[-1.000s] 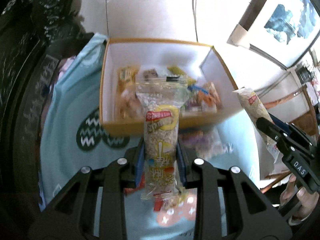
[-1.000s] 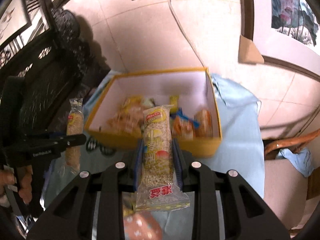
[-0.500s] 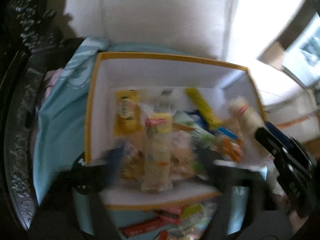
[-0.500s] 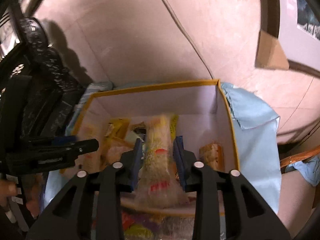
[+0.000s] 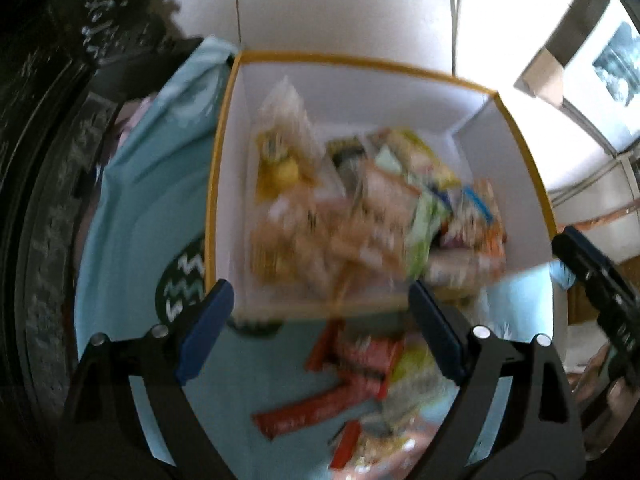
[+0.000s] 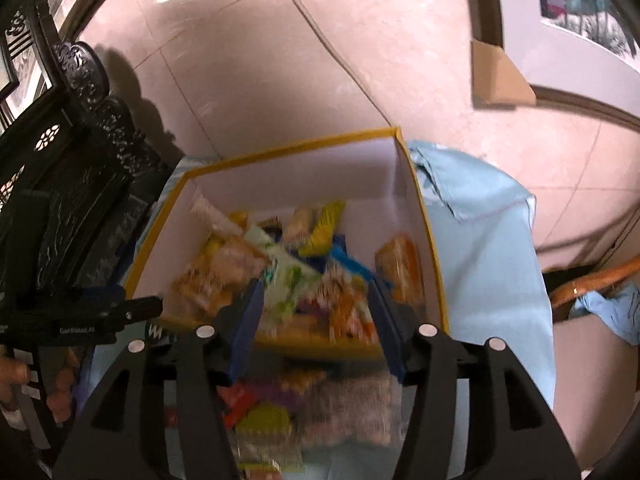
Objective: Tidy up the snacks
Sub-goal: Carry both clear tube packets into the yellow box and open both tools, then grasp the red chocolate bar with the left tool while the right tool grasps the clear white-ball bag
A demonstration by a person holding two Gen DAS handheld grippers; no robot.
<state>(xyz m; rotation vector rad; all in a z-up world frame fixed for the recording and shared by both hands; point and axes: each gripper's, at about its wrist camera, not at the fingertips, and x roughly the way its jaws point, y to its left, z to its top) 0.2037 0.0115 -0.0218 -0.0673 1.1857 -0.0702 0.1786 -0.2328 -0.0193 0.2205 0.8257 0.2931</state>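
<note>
A yellow-rimmed box with white walls (image 5: 224, 184) (image 6: 404, 184) stands on a light blue cloth and holds a pile of several snack packs (image 5: 360, 208) (image 6: 280, 264). My left gripper (image 5: 320, 332) is open and empty, its jaws spread wide over the box's near edge. My right gripper (image 6: 316, 320) is open and empty too, just in front of the box. More loose snack packs (image 5: 344, 384) (image 6: 280, 408) lie on the cloth before the box. Both views are blurred by motion.
Dark carved wooden furniture (image 5: 44, 160) (image 6: 80, 168) stands at the left. A tiled wall with a cable (image 6: 320, 32) rises behind the box. The light blue cloth (image 6: 492, 264) hangs over the table's right edge. A wooden chair (image 6: 592, 284) stands at the right.
Both grippers carried long oat snack packs over the box and have opened. The packs now lie in the box, and both grippers are empty.
</note>
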